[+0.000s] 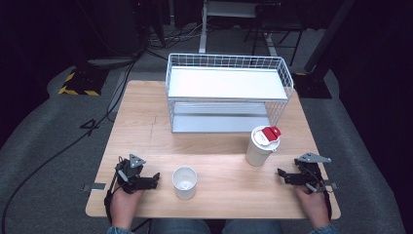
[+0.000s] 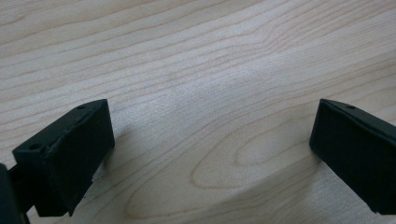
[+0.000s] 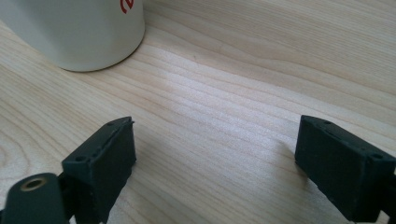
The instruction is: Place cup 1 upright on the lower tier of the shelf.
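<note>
A small white open cup (image 1: 185, 182) stands empty near the table's front edge. A taller white container (image 1: 262, 145) with a white lid and a red flap stands to its right; its base (image 3: 79, 32) sits at the top left of the right gripper view. My left gripper (image 1: 156, 178) rests on the table just left of the small cup, pointing toward it, with its jaws (image 2: 210, 123) wide apart over bare wood. At the front right, my right gripper (image 1: 281, 173) lies low on the table and points left, jaws (image 3: 217, 137) apart with nothing between them.
A white wire two-level rack (image 1: 229, 92) stands at the back of the wooden table (image 1: 146, 126), its open side facing me. Beyond the table edges lie grey carpet and cables.
</note>
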The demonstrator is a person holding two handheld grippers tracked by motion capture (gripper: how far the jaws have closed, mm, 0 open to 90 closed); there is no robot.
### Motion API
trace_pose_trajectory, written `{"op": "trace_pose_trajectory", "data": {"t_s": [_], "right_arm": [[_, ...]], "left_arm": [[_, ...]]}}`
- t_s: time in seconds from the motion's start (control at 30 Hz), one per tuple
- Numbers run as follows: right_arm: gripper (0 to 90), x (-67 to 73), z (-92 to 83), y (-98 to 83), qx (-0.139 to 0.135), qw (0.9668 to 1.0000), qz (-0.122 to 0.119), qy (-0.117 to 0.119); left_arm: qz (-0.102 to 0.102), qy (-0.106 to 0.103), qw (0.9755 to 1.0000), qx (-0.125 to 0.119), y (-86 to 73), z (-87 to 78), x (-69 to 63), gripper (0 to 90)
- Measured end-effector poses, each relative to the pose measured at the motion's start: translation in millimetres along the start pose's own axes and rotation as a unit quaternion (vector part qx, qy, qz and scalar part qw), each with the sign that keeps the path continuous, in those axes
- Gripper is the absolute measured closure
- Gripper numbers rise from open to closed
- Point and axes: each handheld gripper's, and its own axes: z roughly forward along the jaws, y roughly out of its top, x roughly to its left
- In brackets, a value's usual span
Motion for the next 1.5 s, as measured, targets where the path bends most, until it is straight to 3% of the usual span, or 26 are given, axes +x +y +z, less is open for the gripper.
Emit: {"op": "trace_pose_trajectory", "data": {"t_s": [0.77,0.93,1.07,1.23,1.5], "right_arm": [[11.9,0.2,0.1,0.0,0.001,1.0000,0.000,-0.003],[11.9,0.3,0.1,0.0,0.001,1.0000,0.000,-0.003],[11.9,0.3,0.1,0.0,0.001,1.0000,0.000,-0.003],[11.8,0.3,0.1,0.0,0.001,1.0000,0.000,-0.003],[11.9,0.3,0.1,0.0,0.001,1.0000,0.000,-0.003]], "left_arm": [[0.009,-0.005,0.9999,0.003,0.0,-2.6,-1.5,1.6],[0.015,-0.004,0.9995,-0.029,3.0,-23.4,-5.8,2.2],[0.026,-0.004,0.9989,-0.038,1.8,-35.3,-7.7,2.2],[0.026,-0.025,0.9979,-0.054,-0.7,-51.3,-10.8,3.5],[0.032,-0.051,0.9926,-0.105,-5.2,-78.6,-24.3,3.7]]}}
